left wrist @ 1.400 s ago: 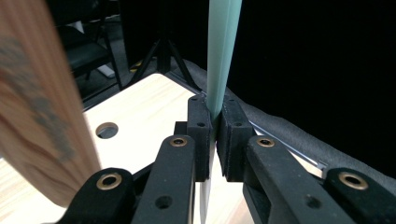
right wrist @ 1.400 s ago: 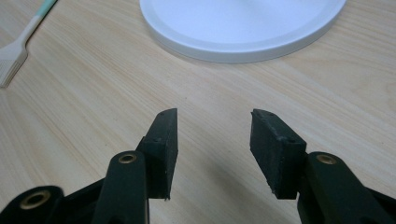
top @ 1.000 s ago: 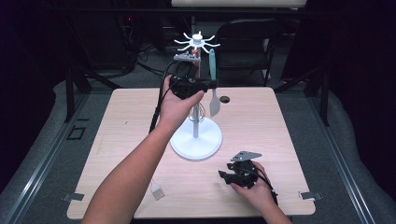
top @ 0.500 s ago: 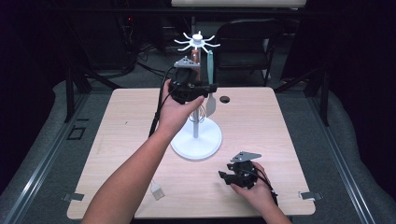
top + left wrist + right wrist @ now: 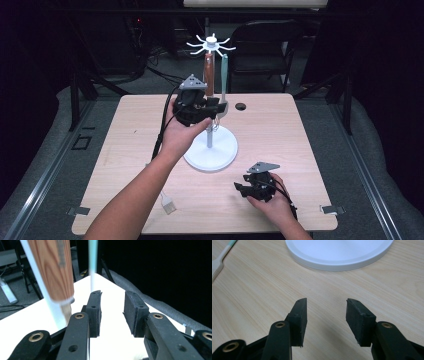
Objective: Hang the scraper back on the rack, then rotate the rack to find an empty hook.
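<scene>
A white hook stand (image 5: 209, 135) rises from a round base (image 5: 212, 152) mid-table. From its top hang a wooden-handled utensil (image 5: 209, 77) and a teal-handled one (image 5: 224, 75). My left gripper (image 5: 216, 109) hovers beside the pole, below the wooden handle. Its jaws have just been opening and nothing is between them. In the left gripper view the open gripper (image 5: 112, 308) has the wooden handle (image 5: 52, 270) at its upper left and the teal handle (image 5: 93, 260) straight ahead. My right gripper (image 5: 241, 189) rests low at the front right, open (image 5: 325, 308) and empty.
A small fork (image 5: 167, 202) with a teal handle (image 5: 229, 245) lies on the table near the front left. The stand's base (image 5: 339, 252) is just ahead of the right jaws. A cable hole (image 5: 241, 106) sits at the back, with a chair (image 5: 265, 45) behind the table.
The left gripper has let go of the wooden-handled utensil, which stays hanging, and has sunk a little and drawn back from it with open jaws. The right gripper has kept still.
</scene>
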Demonstrator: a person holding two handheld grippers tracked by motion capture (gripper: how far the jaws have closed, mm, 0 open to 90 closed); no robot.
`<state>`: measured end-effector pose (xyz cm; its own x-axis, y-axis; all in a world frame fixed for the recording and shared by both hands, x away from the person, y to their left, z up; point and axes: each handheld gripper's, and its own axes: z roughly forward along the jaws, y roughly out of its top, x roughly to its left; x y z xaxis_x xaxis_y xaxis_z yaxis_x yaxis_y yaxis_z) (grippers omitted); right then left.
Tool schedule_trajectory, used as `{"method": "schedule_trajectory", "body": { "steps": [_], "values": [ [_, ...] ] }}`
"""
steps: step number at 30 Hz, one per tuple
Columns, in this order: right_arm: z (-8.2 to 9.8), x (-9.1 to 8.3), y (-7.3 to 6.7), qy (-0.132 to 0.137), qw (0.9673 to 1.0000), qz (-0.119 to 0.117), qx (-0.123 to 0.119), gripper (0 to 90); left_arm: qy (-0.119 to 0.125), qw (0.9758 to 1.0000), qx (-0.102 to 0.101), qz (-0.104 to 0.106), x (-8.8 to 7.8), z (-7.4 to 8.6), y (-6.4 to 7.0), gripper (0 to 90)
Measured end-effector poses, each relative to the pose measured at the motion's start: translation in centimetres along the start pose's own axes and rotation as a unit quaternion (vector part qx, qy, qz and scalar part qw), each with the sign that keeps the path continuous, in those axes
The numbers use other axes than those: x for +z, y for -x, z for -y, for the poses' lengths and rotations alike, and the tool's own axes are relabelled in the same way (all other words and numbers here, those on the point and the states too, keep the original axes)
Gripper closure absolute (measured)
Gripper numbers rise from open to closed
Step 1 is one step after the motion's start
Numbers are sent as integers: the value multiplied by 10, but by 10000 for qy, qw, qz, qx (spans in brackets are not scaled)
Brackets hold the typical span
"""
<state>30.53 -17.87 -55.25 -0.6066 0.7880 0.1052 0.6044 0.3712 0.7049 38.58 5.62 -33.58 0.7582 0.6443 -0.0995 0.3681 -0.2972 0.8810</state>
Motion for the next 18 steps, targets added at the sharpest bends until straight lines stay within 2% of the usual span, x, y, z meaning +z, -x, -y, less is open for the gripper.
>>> {"method": "schedule_trajectory", "body": {
  "steps": [2,3,5,6,9,10,11,12,13,14,15,16,17,18],
  "values": [
    [-1,1,0,35,10000,13,-25,507,-23,10000,-31,40,-3,13,-2,669],
    [-1,1,0,35,10000,13,-25,507,-23,10000,-31,40,-3,13,-2,669],
    [-2,2,0,10,10000,-4,-8,507,-104,9999,-78,60,-6,29,-5,669],
    [-2,2,0,10,10000,-4,-8,507,-104,9999,-78,60,-6,29,-5,669],
    [-4,1,1,54,10000,-43,39,516,-126,9995,-290,92,-12,56,-13,669],
    [-4,1,1,54,10000,-43,39,516,-126,9995,-290,92,-12,56,-13,669],
    [-6,0,2,47,10000,-56,22,547,-158,9990,-409,53,-15,71,-19,670],
    [-6,0,2,47,10000,-56,22,547,-158,9990,-409,53,-15,71,-19,670],
    [-9,-1,4,78,9999,-64,18,574,-212,9987,-459,-63,-19,85,-24,672],
    [-12,-4,6,-26,9999,8,-98,589,-203,9984,-519,-110,-22,93,-27,672],
    [-12,-3,6,103,9999,-68,7,603,-203,9980,-591,-106,-25,101,-31,673],
    [-12,-3,6,103,9999,-68,7,603,-203,9980,-591,-106,-25,101,-31,674],
    [-16,-6,7,99,9999,-90,-33,630,-174,9967,-784,-123,-30,118,-37,673],
    [-17,-7,8,141,9998,-116,-11,641,-162,9961,-840,-203,-33,126,-39,673]
  ]
}}
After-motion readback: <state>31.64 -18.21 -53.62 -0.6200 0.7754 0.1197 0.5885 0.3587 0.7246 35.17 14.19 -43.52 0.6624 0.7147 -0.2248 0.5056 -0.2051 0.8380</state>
